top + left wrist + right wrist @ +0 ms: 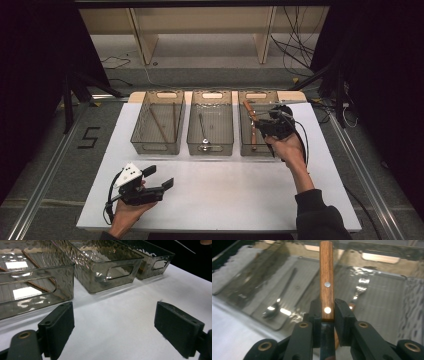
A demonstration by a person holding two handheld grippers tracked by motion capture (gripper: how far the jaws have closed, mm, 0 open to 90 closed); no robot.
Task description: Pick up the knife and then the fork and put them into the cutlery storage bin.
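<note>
Your right gripper (327, 312) fingers pinch a knife (326, 277) over the right bin (246, 146); your left gripper (113, 327) fingers are spread.

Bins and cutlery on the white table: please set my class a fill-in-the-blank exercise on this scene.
1. The table carries ___ clear bins.
2. The right gripper is shut on a utensil with a ___ handle.
3. The left gripper has its jaws ___ with nothing between them.
4. The spoon lies in the ___ bin.

Missing words: three; wooden; open; middle
</note>
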